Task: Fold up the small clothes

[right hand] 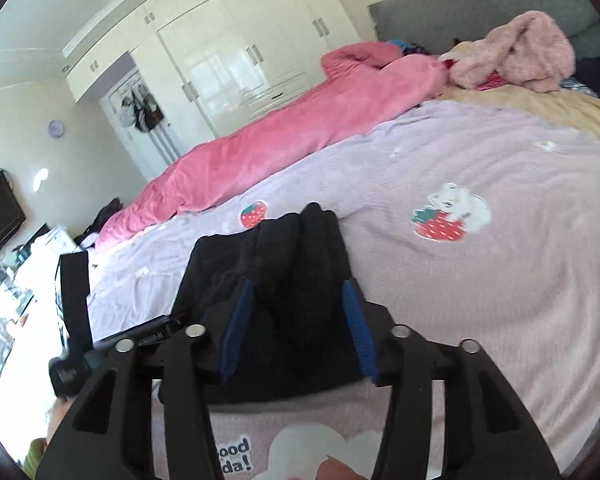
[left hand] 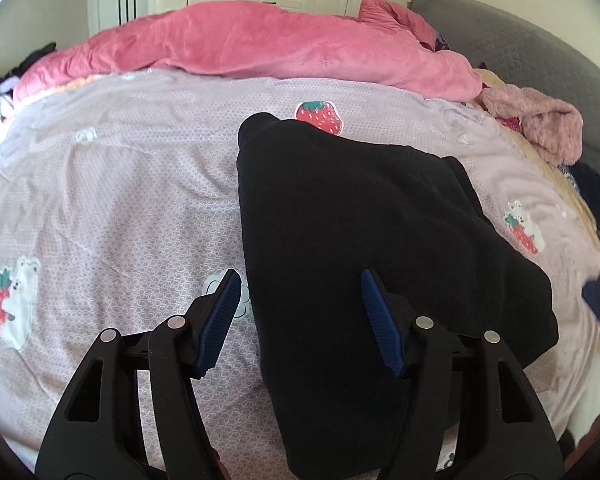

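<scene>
A black garment (left hand: 360, 200) lies folded into a thick bundle on the lilac strawberry-print bed sheet (left hand: 120, 180). My left gripper (left hand: 300, 280) stands open above the bundle's near left edge. Its right finger is over the black cloth and its left finger over the sheet, and neither pad presses on anything. In the right wrist view the same black garment (right hand: 284, 248) sits bunched in folds on the sheet (right hand: 480, 300). My right gripper (right hand: 297, 286) is open, its blue pads on either side of the cloth's near end with gaps showing.
A pink duvet (left hand: 260, 48) is rolled along the bed's far side. A fluffy pink garment (left hand: 540, 124) and dark clothes (left hand: 596, 196) are piled by the grey headboard (left hand: 520, 40). A white wardrobe (right hand: 228, 52) stands behind. A cluttered white surface (right hand: 20, 280) lies off the bed's left edge.
</scene>
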Tool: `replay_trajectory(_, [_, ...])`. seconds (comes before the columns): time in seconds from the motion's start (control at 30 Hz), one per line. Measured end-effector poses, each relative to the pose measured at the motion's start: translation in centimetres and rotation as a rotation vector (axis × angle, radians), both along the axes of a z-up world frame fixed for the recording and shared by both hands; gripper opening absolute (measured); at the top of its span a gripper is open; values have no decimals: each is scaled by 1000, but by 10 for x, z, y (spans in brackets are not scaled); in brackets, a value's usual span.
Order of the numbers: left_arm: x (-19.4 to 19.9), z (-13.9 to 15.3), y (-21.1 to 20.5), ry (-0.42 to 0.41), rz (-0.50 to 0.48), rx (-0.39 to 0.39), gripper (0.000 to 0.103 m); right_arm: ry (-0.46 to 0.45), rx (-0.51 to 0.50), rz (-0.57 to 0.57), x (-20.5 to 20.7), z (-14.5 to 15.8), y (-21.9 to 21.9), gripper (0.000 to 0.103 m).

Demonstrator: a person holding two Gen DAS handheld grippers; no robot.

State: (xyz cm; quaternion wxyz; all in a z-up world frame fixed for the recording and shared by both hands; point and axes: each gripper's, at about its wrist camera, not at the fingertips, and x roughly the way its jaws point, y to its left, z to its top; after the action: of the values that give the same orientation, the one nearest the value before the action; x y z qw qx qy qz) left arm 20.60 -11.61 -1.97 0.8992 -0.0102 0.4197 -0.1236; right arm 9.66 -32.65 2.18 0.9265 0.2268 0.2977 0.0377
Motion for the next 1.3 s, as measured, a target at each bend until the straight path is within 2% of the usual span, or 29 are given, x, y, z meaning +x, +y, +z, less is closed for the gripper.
replay_trajectory(0.07, [-1, 1, -2, -9, -6, 7, 47, 87, -2, 45, 32, -4, -3, 51])
replay_trajectory(0.27, [-3, 0, -4, -17, -7, 12, 47, 232, -31, 83, 103, -21, -6, 51])
replay_trajectory(0.33, [-4, 0, -4, -19, -8, 13, 47, 250, 25, 105, 117, -29, -8, 51])
replay_trajectory(0.47, [-5, 1, -5, -25, -15, 19, 47, 288, -14, 122, 129, -45, 0, 51])
replay_trajectory(0.53, [-6, 1, -6, -27, -15, 19, 47, 278, -54, 137, 128, -46, 7, 47])
replay_trajectory(0.6, [-6, 1, -6, -29, -14, 19, 47, 251, -86, 156, 128, -41, 13, 30])
replay_trajectory(0.63, [-6, 1, -6, -29, -12, 16, 47, 240, -92, 160, 127, -39, 16, 28])
replay_trajectory(0.77, [-7, 1, -6, -30, -8, 13, 47, 215, -184, 196, 127, -37, 32, 27])
replay_trajectory(0.83, [-8, 1, -7, -32, -8, 16, 47, 213, -196, 198, 129, -39, 34, 27])
replay_trajectory(0.87, [-8, 1, -7, -32, -7, 17, 47, 213, -193, 201, 129, -41, 33, 25])
replay_trajectory(0.9, [-8, 2, -7, -33, -7, 17, 47, 209, -196, 196, 129, -41, 31, 14])
replay_trajectory(1.1, [-10, 6, -7, -32, -6, -4, 47, 104, -232, 145, 117, -18, 23, 8])
replay_trajectory(1.2, [-14, 12, -8, -33, -26, -31, 47, 103, -241, 128, 113, -11, 15, 8])
replay_trajectory(1.3, [-15, 12, -13, -22, -49, -55, 51, 127, -264, 94, 116, -16, 5, 7])
